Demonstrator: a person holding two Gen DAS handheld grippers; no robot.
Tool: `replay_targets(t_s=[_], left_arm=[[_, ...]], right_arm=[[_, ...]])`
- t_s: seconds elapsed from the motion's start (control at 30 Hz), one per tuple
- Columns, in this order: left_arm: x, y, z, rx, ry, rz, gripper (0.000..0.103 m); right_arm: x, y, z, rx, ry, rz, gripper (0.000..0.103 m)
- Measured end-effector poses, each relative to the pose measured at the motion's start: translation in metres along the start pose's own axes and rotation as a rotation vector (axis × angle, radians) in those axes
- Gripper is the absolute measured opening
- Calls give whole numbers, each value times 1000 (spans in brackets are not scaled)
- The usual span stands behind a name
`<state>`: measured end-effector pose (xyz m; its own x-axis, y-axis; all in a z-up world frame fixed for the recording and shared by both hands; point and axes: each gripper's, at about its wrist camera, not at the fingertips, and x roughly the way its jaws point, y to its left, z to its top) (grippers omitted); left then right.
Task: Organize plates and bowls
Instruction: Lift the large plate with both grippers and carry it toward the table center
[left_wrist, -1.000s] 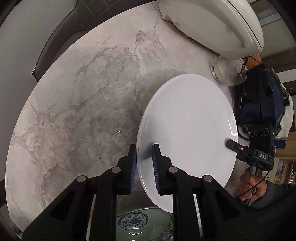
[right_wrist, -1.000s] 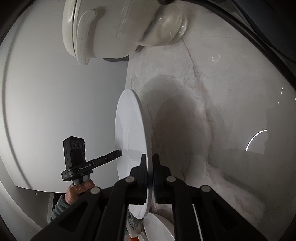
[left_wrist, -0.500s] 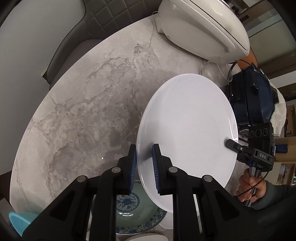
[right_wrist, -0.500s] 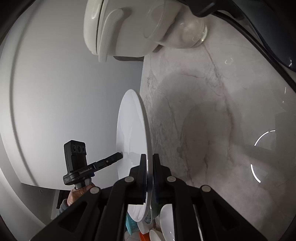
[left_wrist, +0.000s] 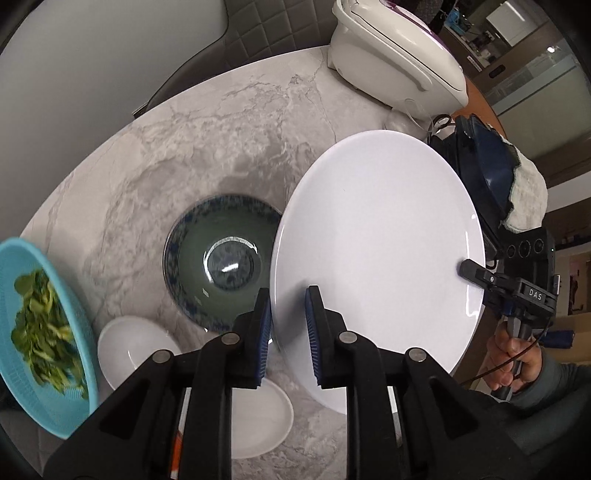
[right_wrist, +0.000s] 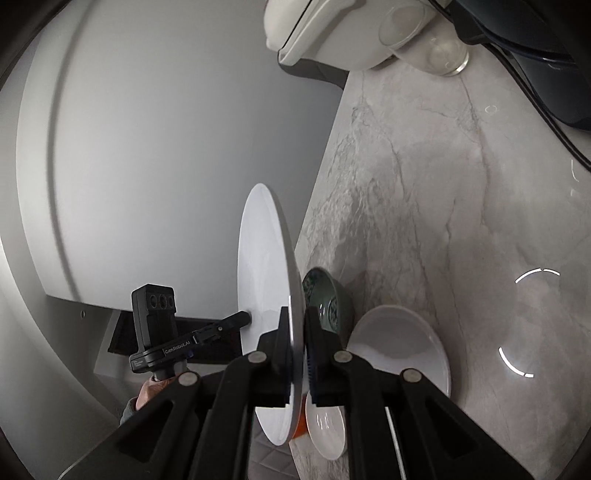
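Left wrist view first: the big round white plate (left_wrist: 376, 258) is pinched at its 8 o'clock rim by the left gripper (left_wrist: 288, 325), jaws narrow with the rim caught between the blue pads, and at about 3 o'clock by the right gripper (left_wrist: 466, 267), so it's carried in the air over the grey marble table (left_wrist: 184, 155). A second ago only bare marble was seen under it; now a green bowl with a blue patterned rim (left_wrist: 218, 258), a small white bowl (left_wrist: 133, 350), a small white plate (left_wrist: 258, 417) and a turquoise colander of greens (left_wrist: 40, 332) are in frame. So the plate is probably being brought over to the other dishes for stacking.

Right wrist view: the plate is seen edge-on, clamped tight in the right gripper (right_wrist: 295, 332). The green bowl and white dishes are spotted at 5 o'clock, just behind it.
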<state>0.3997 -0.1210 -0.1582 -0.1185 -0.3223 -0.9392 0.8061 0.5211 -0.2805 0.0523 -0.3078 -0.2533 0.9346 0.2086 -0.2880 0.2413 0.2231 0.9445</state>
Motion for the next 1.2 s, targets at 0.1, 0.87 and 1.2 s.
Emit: replay_targets(t_s=[0.1,0.87,1.2], left_arm=[[-9,-5,-54,-36,-22,17,17],[51,-71,-403,-463,-71,35,19],[78,-98,-455,-578,-99,66,20]], right_arm=[[3,5,-18,-36,60,-13,9],[43,-78,-141,-171,560,-217,9],[66,-97,-154,-242,715,-249,10]])
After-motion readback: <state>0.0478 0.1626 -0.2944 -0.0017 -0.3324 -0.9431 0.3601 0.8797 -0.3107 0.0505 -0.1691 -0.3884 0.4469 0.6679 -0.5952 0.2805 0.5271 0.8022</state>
